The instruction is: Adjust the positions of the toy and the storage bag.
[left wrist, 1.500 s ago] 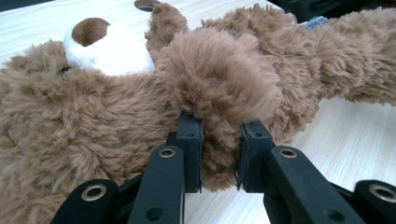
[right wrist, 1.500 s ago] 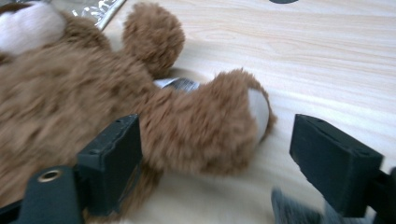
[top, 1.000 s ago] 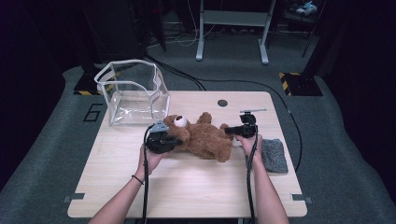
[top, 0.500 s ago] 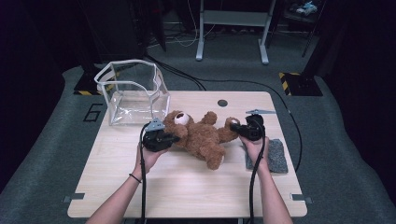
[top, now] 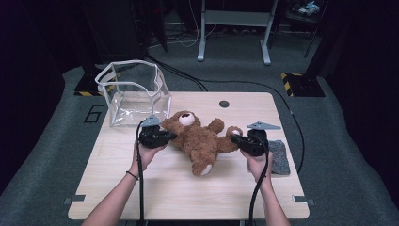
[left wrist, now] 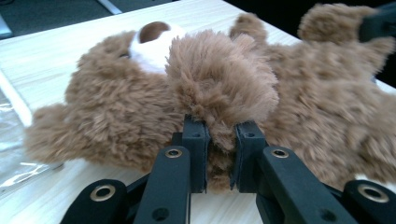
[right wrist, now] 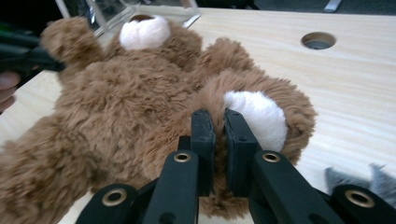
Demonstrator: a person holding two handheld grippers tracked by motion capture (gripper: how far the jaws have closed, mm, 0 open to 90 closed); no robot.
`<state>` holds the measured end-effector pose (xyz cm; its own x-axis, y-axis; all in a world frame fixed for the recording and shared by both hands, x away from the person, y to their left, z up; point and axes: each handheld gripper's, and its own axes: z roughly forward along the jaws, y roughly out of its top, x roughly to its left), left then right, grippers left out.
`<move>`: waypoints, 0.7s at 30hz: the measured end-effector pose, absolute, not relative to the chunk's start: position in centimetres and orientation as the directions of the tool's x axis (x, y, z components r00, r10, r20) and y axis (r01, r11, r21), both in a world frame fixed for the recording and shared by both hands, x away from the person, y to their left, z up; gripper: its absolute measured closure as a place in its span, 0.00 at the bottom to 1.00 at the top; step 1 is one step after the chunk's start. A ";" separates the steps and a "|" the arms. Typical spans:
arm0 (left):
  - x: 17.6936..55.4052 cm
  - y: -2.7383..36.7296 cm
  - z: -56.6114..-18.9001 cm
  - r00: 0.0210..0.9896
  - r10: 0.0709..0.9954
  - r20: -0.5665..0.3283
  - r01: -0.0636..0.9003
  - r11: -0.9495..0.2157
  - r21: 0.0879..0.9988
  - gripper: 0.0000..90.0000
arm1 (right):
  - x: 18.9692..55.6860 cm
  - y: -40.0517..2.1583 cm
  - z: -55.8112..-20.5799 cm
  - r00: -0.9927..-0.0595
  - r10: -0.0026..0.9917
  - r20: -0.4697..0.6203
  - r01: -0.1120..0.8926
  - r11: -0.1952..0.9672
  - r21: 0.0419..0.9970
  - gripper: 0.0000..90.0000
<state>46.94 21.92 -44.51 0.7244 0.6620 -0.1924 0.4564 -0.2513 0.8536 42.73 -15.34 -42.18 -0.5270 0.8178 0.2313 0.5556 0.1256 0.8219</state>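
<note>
Bear (top: 200, 141) lies face up mid-frame on the surface (top: 188, 197), long axis running from head at upper left to foot at lower right. Left gripper (top: 162, 136) pinches an arm by the head; right gripper (top: 240, 140) has its jaws pressed onto the white-soled foot at frame right — they have just been closing on it. Clear bin (top: 134, 92) sits upper left, just past the head, so the left hand is nearer — a lift would carry the bear head-first up-left. Grey cloth (top: 280, 157) lies beside the right hand.
</note>
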 end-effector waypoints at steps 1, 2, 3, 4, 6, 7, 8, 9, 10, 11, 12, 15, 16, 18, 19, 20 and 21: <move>47.0 22.1 -44.6 0.722 0.664 -0.194 0.459 -0.251 0.852 0.87 | 42.4 -15.2 -42.3 -0.530 0.817 0.229 0.559 0.133 0.818 0.94; 47.1 22.2 -44.8 0.719 0.664 -0.205 0.469 -0.245 0.849 0.87 | 42.1 -15.0 -42.4 -0.532 0.814 0.231 0.559 0.133 0.818 0.94; 47.2 22.4 -44.9 0.717 0.663 -0.214 0.475 -0.241 0.846 0.87 | 41.8 -14.9 -42.6 -0.531 0.815 0.230 0.562 0.136 0.816 0.94; 47.3 22.5 -45.0 0.715 0.663 -0.222 0.482 -0.236 0.844 0.87 | 41.5 -14.7 -42.7 -0.534 0.812 0.235 0.567 0.137 0.812 0.94; 47.4 22.9 -45.1 0.717 0.660 -0.222 0.487 -0.248 0.837 0.87 | 41.0 -14.5 -43.0 -0.544 0.806 0.234 0.564 0.144 0.813 0.94; 47.4 23.1 -45.1 0.713 0.661 -0.235 0.497 -0.240 0.834 0.87 | 40.7 -14.3 -43.1 -0.545 0.804 0.240 0.570 0.145 0.809 0.94; 47.5 23.2 -45.2 0.712 0.661 -0.238 0.501 -0.239 0.832 0.87 | 40.5 -14.2 -43.2 -0.546 0.801 0.245 0.569 0.140 0.810 0.94; 47.6 23.4 -45.3 0.711 0.664 -0.233 0.498 -0.240 0.834 0.87 | 40.3 -14.1 -43.4 -0.547 0.799 0.247 0.575 0.145 0.805 0.94; 47.6 23.6 -45.3 0.709 0.663 -0.241 0.504 -0.237 0.830 0.87 | 40.1 -14.0 -43.6 -0.549 0.798 0.250 0.579 0.147 0.802 0.94; 47.7 23.7 -45.4 0.706 0.665 -0.244 0.509 -0.236 0.828 0.87 | 39.9 -13.8 -43.8 -0.549 0.794 0.263 0.586 0.141 0.798 0.94; 47.7 23.8 -45.4 0.700 0.669 -0.249 0.513 -0.229 0.828 0.87 | 39.9 -13.7 -44.0 -0.549 0.793 0.262 0.593 0.149 0.792 0.94; 48.0 24.2 -45.6 0.693 0.674 -0.256 0.521 -0.221 0.825 0.87 | 39.5 -13.3 -44.6 -0.560 0.783 0.272 0.603 0.159 0.782 0.94; 48.1 24.3 -45.7 0.687 0.677 -0.263 0.528 -0.217 0.821 0.87 | 39.4 -13.2 -44.8 -0.558 0.780 0.283 0.609 0.153 0.778 0.94; 48.4 24.6 -45.9 0.681 0.679 -0.275 0.543 -0.216 0.811 0.87 | 39.3 -12.9 -45.2 -0.561 0.777 0.286 0.615 0.160 0.772 0.94; 48.6 24.7 -46.0 0.678 0.680 -0.279 0.548 -0.215 0.808 0.86 | 39.2 -12.8 -45.4 -0.558 0.779 0.286 0.618 0.160 0.770 0.94; 48.7 24.7 -46.2 0.674 0.681 -0.287 0.554 -0.209 0.806 0.86 | 39.2 -12.7 -45.5 -0.559 0.778 0.286 0.620 0.163 0.767 0.93; 48.9 24.7 -46.2 0.673 0.680 -0.292 0.559 -0.209 0.802 0.86 | 39.3 -12.6 -45.7 -0.551 0.784 0.285 0.626 0.163 0.763 0.93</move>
<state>48.85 24.71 -46.23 0.6728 0.6798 -0.2918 0.5593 -0.2092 0.8022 39.27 -12.55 -45.72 -0.5514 0.7840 0.2850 0.6256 0.1626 0.7630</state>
